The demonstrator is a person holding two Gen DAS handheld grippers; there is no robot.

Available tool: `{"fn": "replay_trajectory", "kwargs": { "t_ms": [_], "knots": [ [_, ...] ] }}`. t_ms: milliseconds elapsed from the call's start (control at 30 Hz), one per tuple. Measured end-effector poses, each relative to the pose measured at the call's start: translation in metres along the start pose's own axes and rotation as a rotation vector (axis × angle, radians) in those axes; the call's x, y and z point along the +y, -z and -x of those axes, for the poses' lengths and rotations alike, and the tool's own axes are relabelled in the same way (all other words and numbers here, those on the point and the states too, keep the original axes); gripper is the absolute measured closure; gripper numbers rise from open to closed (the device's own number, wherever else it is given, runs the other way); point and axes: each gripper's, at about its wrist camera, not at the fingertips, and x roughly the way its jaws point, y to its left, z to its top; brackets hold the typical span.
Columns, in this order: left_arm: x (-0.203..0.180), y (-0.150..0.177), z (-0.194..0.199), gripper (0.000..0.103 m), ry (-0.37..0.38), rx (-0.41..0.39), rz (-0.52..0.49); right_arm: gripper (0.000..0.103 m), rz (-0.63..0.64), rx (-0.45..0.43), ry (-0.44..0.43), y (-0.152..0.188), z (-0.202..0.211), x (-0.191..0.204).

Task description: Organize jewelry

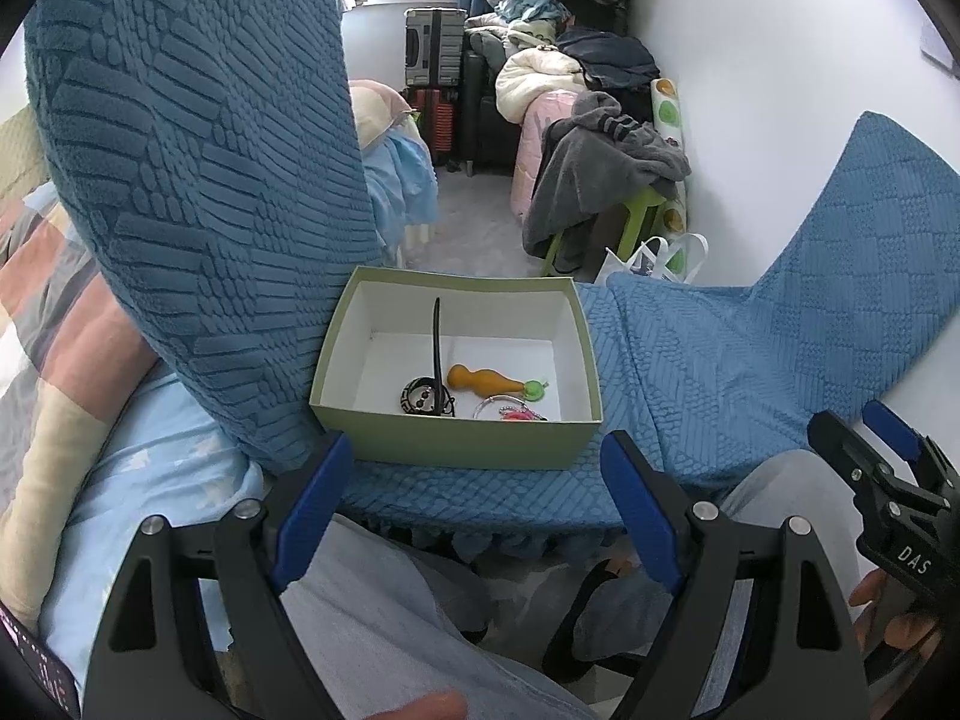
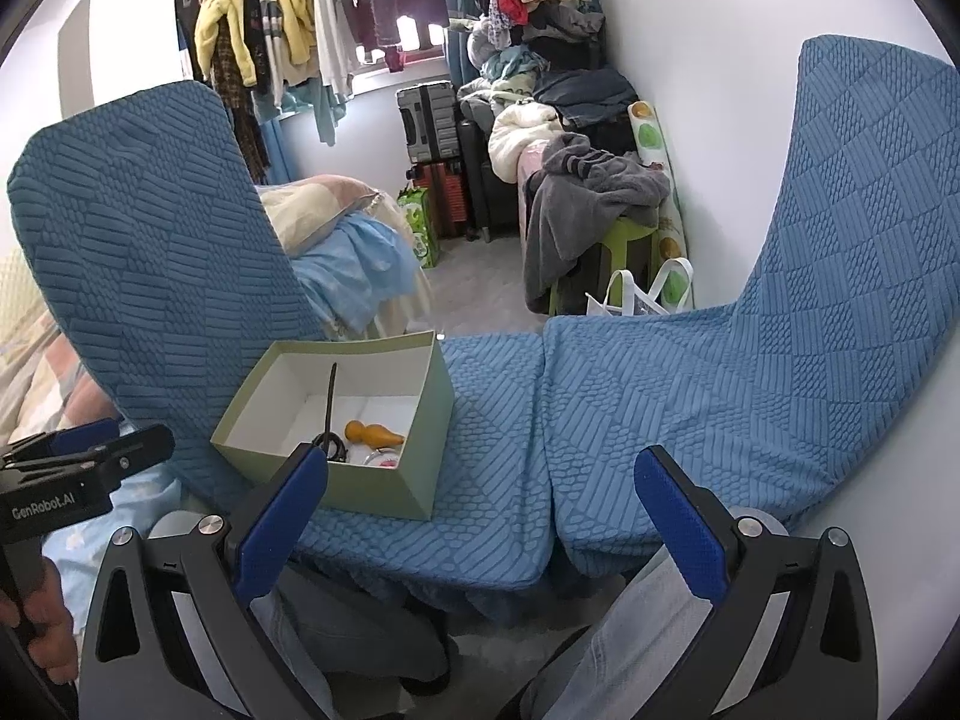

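Pale-green cardboard box [image 1: 456, 438] on the blue seat cushion [image 1: 690, 372] holds light, small jewelry [image 1: 486, 387]; grip the rigid orange gourd at its neck. Left tool [image 1: 477, 498] and right tool [image 2: 480, 516] both stand apart, empty.

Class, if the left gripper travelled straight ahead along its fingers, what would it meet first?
Probably the near wall of the pale green cardboard box on the blue textured cushion; the open left gripper points at it, though depth is uncertain.
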Motion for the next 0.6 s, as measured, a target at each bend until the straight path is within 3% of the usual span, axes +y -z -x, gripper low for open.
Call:
{"fn": "replay_trajectory", "kwargs": {
  "t_ms": [600],
  "knots": [
    [0.001,-0.0017,0.0029,0.019,0.005,-0.014,0.013,0.0,0.004,-0.004,0.005,0.002,0.0042,0.0027]
  ]
}}
